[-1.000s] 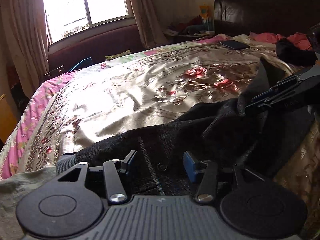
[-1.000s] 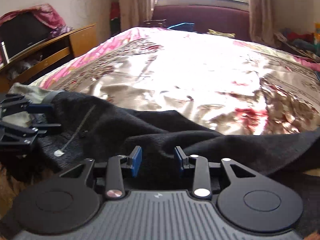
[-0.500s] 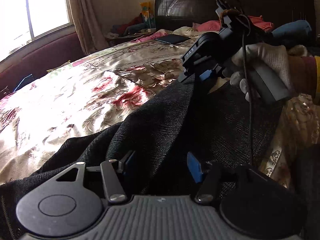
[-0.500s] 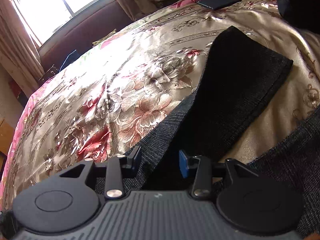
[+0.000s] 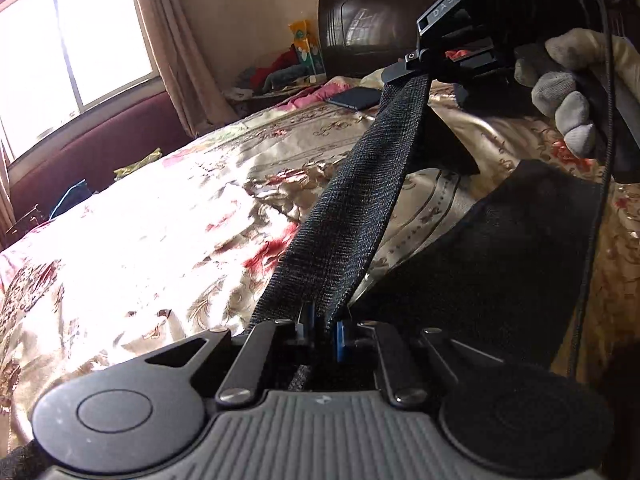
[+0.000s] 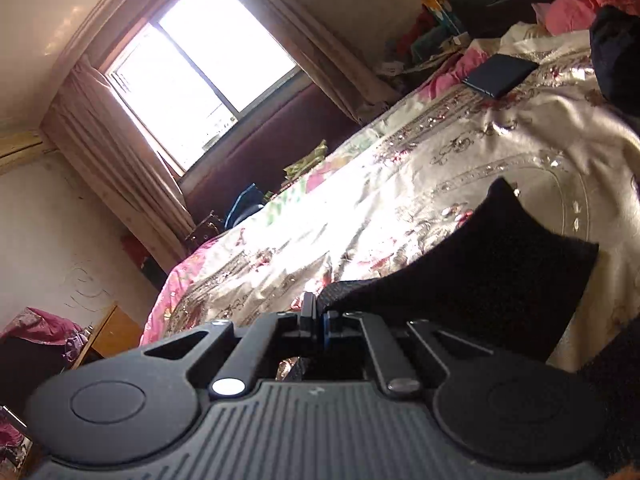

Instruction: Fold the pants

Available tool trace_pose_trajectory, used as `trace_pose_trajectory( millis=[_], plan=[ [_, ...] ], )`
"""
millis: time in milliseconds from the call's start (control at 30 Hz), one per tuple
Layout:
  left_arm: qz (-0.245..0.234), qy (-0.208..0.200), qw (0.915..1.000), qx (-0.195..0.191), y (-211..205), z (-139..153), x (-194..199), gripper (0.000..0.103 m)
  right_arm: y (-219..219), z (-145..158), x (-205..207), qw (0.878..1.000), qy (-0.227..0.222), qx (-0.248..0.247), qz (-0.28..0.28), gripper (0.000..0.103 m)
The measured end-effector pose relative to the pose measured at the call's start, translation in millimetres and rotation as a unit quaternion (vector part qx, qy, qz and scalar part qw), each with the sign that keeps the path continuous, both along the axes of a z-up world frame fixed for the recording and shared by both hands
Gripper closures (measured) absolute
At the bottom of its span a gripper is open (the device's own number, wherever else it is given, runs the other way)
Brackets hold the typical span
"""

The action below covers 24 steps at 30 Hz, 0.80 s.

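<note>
The left gripper point(image 5: 320, 330) has just closed and pinches one end of the dark pants point(image 5: 348, 216). At upper right the right gripper point(image 5: 404, 70), also just closed, clamps the other end. The fabric stretches taut above the floral bedspread point(image 5: 180, 240), so this looks like the lift before a fold; next, both ends should travel together.

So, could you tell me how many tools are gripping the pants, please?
2. The left tool, jaws just closed, pinches the pants nearest its camera; the right tool, also just closed, holds the strip's far end above the bed.
</note>
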<state>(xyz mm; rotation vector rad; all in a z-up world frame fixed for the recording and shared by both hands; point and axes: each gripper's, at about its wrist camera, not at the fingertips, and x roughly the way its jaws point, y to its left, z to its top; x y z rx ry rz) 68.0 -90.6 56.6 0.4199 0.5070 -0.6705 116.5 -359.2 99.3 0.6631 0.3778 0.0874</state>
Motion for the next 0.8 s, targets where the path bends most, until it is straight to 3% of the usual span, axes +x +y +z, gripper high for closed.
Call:
trace_pose_trajectory(
  millis=[67, 133, 233, 300, 400, 500, 633, 700, 800],
  plan=[
    [-0.021, 0.005, 0.9998, -0.001, -2, 0, -16, 0.077, -4, 3, -41, 1.000, -0.012, -0.009, -0.015, 0.099],
    [-0.041, 0.024, 0.9987, 0.020, -7, -16, -27, 0.077, -8, -14, -73, 0.999, 0.007, -0.016, -0.031, 0.099],
    [-0.056, 0.087, 0.9930, 0.057, -16, -52, -32, 0.077, -14, -69, -92, 0.994, 0.097, -0.017, -0.047, 0.097],
    [-0.059, 0.079, 0.9924, 0.074, -18, -63, -41, 0.077, -22, -107, -97, 0.988, 0.147, 0.025, -0.050, 0.093],
    [-0.058, 0.086, 0.9921, 0.070, -17, -56, -40, 0.077, -33, -123, -103, 0.985, 0.130, 0.090, -0.064, 0.090],
    [-0.059, 0.095, 0.9917, 0.063, -19, -54, -34, 0.077, -42, -125, -95, 0.983, 0.111, 0.129, -0.063, 0.080],
    [-0.058, 0.092, 0.9920, 0.064, -22, -55, -34, 0.077, -50, -131, -87, 0.977, 0.081, 0.186, -0.067, 0.075],
    [-0.059, 0.091, 0.9920, 0.065, -24, -57, -30, 0.077, -54, -136, -86, 0.971, 0.059, 0.220, -0.071, 0.070],
    [-0.059, 0.096, 0.9917, 0.062, -22, -57, -28, 0.077, -62, -152, -78, 0.950, 0.043, 0.299, -0.074, 0.069]
  ],
)
